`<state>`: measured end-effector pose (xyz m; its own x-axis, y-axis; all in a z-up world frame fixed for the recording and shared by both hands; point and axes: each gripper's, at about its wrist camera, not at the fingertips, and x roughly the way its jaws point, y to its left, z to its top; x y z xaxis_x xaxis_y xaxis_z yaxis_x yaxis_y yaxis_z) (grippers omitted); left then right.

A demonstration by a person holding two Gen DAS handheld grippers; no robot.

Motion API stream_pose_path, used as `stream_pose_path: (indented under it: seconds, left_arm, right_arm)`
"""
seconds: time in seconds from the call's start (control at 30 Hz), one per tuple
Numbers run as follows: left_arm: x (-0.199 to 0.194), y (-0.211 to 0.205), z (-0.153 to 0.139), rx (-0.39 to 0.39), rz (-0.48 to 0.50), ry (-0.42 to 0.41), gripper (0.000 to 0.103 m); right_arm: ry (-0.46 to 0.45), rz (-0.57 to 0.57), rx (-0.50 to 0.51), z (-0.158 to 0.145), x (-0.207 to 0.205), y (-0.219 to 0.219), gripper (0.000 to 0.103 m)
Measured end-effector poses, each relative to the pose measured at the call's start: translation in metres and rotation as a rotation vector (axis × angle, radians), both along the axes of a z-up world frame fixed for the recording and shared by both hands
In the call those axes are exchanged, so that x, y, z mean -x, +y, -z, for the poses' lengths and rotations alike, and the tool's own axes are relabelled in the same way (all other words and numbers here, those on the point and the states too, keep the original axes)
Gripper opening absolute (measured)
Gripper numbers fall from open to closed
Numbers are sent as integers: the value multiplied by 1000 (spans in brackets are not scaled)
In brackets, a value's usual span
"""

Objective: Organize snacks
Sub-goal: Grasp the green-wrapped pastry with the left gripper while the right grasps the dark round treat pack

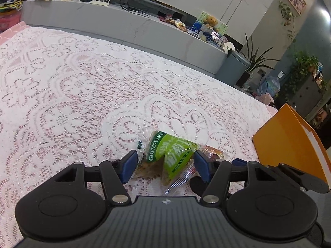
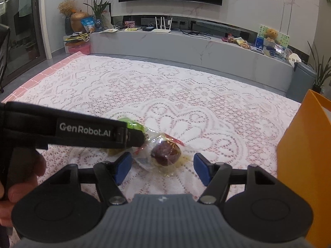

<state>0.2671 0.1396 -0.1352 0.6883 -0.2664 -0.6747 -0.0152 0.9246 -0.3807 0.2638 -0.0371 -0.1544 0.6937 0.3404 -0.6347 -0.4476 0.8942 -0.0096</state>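
A green raisin packet [image 1: 171, 150] in a clear wrapper lies on the lace tablecloth [image 1: 82, 82]. My left gripper [image 1: 165, 163] straddles it, blue pads close to its two edges, with no firm squeeze visible. Just right of it lies a wrapped dark red date [image 2: 165, 153], with a red-printed corner [image 1: 213, 153] peeking past my left gripper's right finger. My right gripper [image 2: 162, 166] stands open just short of the date, nothing between its pads. The left gripper's black body [image 2: 93, 132] crosses the right wrist view and hides most of the green packet [image 2: 132, 125].
An orange box [image 1: 289, 140] stands at the table's right edge, also the orange box [image 2: 306, 144] close to my right gripper. A hand [image 2: 20, 175] holds the left gripper's handle. Beyond the table runs a grey TV bench [image 2: 186, 47] with snacks and clutter.
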Motion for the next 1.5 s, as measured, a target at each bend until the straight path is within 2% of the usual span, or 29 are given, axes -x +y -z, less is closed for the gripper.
stream_pose_path:
  seconds: [0.17, 0.27, 0.33, 0.4, 0.47, 0.57, 0.73, 0.9, 1.07, 1.13, 1.23, 1.33, 1.37, 1.5]
  left_arm:
    - [0, -6, -3, -35, 6, -3, 66]
    - [1, -11, -5, -67, 18, -1, 64]
    - [2, -12, -5, -78, 24, -5, 61]
    - [3, -11, -6, -76, 14, -5, 58]
    - [3, -9, -8, -97, 9, 7, 50]
    - [5, -4, -10, -50, 11, 17, 47]
    - [11, -3, -21, -127, -14, 51, 46]
    - [20, 9, -24, -146, -28, 66, 45]
    - [21, 19, -21, -136, -16, 77, 46]
    - [23, 17, -22, -146, -2, 64, 47]
    - [22, 15, -20, -144, 20, 47, 49]
    - [19, 17, -18, -127, 27, 39, 55]
    - [16, 18, -16, -116, 26, 42, 61]
    - [12, 19, -13, -101, 25, 26, 73]
  right_arm:
    - [-5, -7, 9, 5, -3, 6, 67]
    - [25, -17, -15, 6, -6, 7, 66]
    - [28, -8, -30, 5, -7, 5, 54]
    - [45, 0, -53, 3, -8, 1, 49]
    - [46, 9, -56, 2, -7, -1, 36]
    - [57, 13, -79, -3, -6, -5, 26]
    - [82, 19, -72, -7, -5, -8, 22]
    - [70, 21, -58, -14, 4, -10, 21]
    - [30, 4, -32, -14, 12, -8, 25]
    - [-6, 7, -10, -15, 14, -4, 43]
    - [-50, -3, -3, -16, 12, -1, 51]
    - [-56, -11, 4, -11, 6, 0, 57]
    - [-37, -11, 5, -7, 3, -1, 58]
    - [16, 11, -4, 1, -3, -5, 68]
